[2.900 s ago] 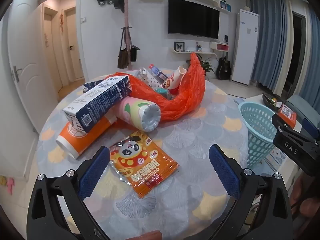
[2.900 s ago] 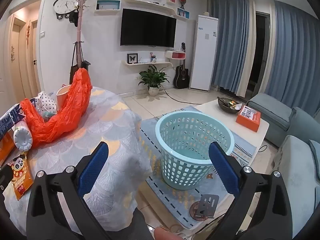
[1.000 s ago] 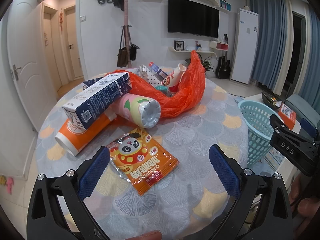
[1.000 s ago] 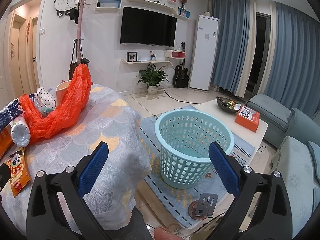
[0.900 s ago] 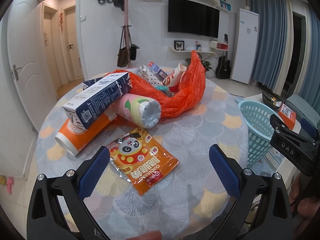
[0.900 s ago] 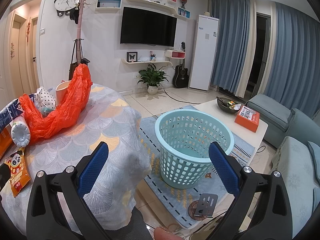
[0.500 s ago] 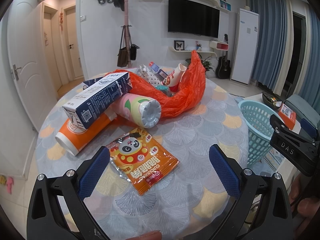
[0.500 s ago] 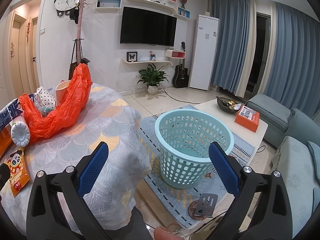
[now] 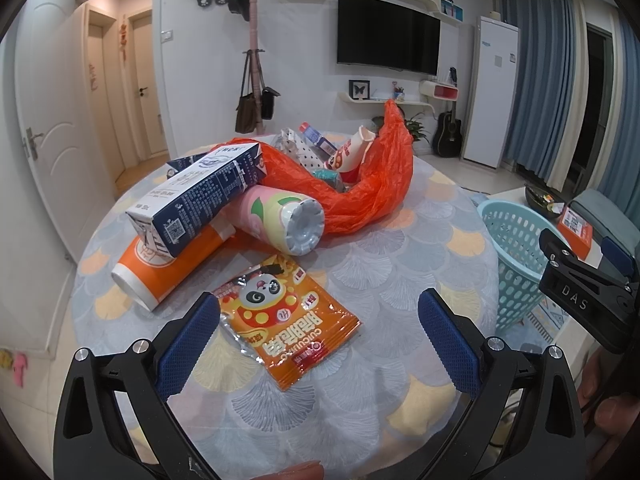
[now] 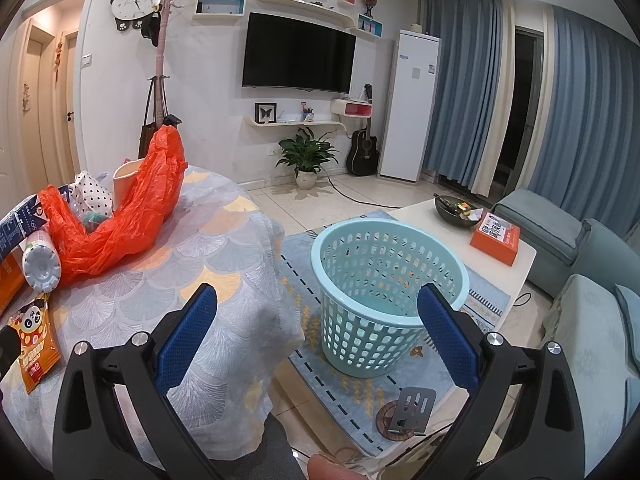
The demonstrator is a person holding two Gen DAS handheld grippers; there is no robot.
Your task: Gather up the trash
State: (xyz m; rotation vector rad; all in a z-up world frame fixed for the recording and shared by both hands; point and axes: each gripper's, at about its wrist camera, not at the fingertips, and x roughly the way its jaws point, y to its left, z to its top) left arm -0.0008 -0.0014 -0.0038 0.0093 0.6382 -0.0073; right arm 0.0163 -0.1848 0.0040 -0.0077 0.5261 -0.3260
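The left claw (image 9: 318, 338) is spread wide over the snack packet (image 9: 286, 320) on the worktop (image 9: 420, 248). The right claw (image 10: 318, 338), also spread, faces the basket (image 10: 384, 296) on the floor.

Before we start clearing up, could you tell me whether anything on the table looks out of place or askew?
Yes. The trash lies in a loose heap: the milk carton is tipped, leaning on an orange cup lying on its side, the pink cup is toppled too, and a crumpled orange plastic bag sprawls across the pile. The basket stands upright on the floor.
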